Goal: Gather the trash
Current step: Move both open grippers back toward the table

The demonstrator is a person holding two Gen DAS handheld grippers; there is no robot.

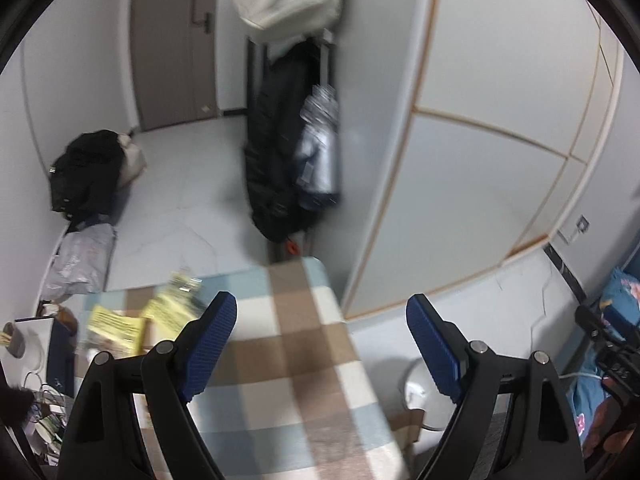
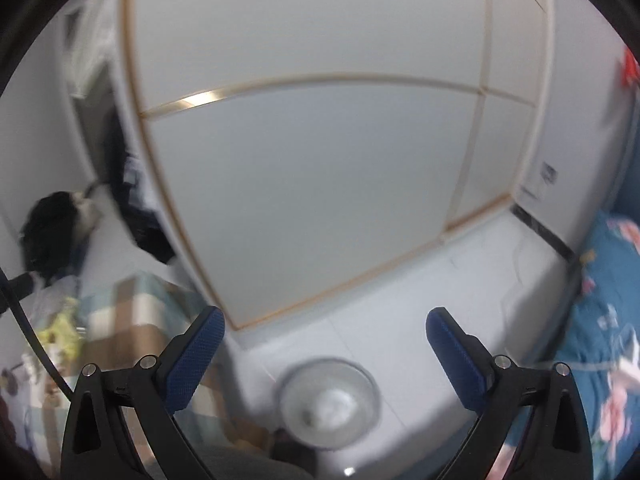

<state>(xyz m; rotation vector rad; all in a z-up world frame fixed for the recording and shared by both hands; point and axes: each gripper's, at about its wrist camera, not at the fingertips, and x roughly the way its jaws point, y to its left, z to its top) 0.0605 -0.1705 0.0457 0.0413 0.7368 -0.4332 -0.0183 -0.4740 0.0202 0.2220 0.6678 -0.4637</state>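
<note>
Left wrist view shows thin yellow paper wrappers (image 1: pixel 116 326) on the checked tablecloth (image 1: pixel 280 344), far left of the wide, empty left gripper (image 1: pixel 320 316); they look light, soft, best pinched at an edge, and the right gripper (image 2: pixel 324 330) is wide and empty too.

Left gripper (image 1: pixel 320 312) fingers spread wide, empty; right gripper (image 2: pixel 325 326) likewise.

White wardrobe (image 2: pixel 320 180) with wood-trimmed panels, pale floor (image 1: pixel 192 200), brown door (image 1: pixel 172 40).

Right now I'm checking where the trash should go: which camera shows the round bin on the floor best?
The right wrist view: the round bin shows its whole rim and the white liner inside, beside the checked table. The left wrist view catches only a white sliver of it behind a finger.
</note>
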